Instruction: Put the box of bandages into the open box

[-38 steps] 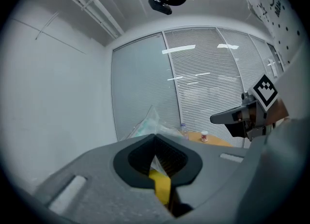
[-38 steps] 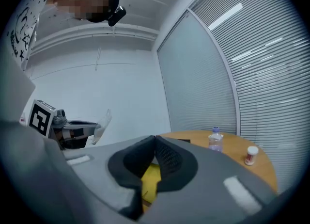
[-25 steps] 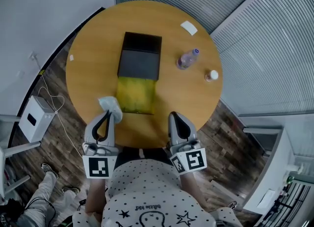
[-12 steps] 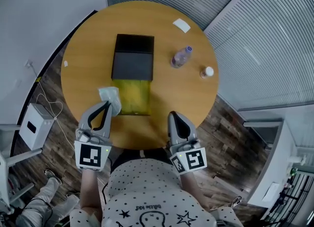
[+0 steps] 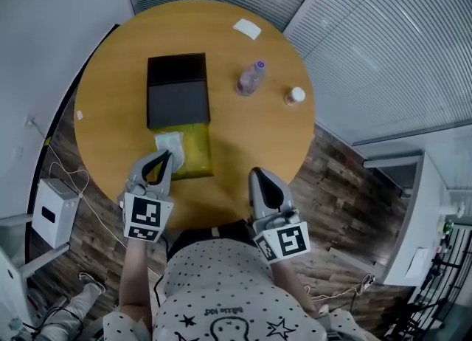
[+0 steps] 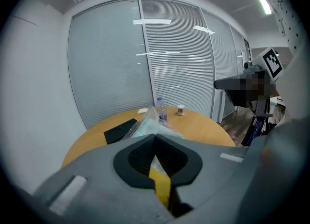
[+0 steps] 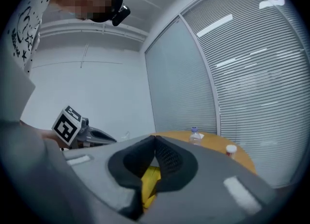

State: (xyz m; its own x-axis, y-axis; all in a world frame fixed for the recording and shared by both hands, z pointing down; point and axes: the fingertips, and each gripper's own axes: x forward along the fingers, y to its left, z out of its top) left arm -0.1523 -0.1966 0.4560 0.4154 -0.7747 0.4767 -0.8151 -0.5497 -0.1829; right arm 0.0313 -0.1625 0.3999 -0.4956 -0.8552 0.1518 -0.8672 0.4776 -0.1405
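**A:** Where is the box of bandages (image 5: 168,142)?

**B:** It is pinched at its near end by the left hand-held gripper (image 5: 167,156), whose jaws are clenched tight on it. From the head view it sits over the left edge of the open box (image 5: 199,156), partly above the yellow lining and partly above the worktop (image 5: 110,96). I cannot tell whether it touches the lining.

**A:** Which way does it point?

**B:** Away from the person, roughly in line with the jaws. Its free end is just short of the black lid (image 5: 177,90), which lies flat behind the yellow part. In the left gripper view it juts out past the jaw tips and tilts upward, towards the bottle (image 6: 161,109). Its long axis seems to follow that same line, though the clear wrap blurs its outline.

**A:** Any writing on it?

**B:** It is pale, greenish-white under the glossy wrap, and any print is too small to read. The jar (image 5: 295,96) has a reddish label and the bottle a purple cap, but neither label is legible. The only clear patterns are the black-and-white square markers on the two gripper cubes.

**A:** And the other side?

**B:** The right hand-held gripper (image 5: 255,173) is at the near right edge of the worktop. Its jaws are pressed together with nothing between them. A white card (image 5: 247,29) lies at the far edge.
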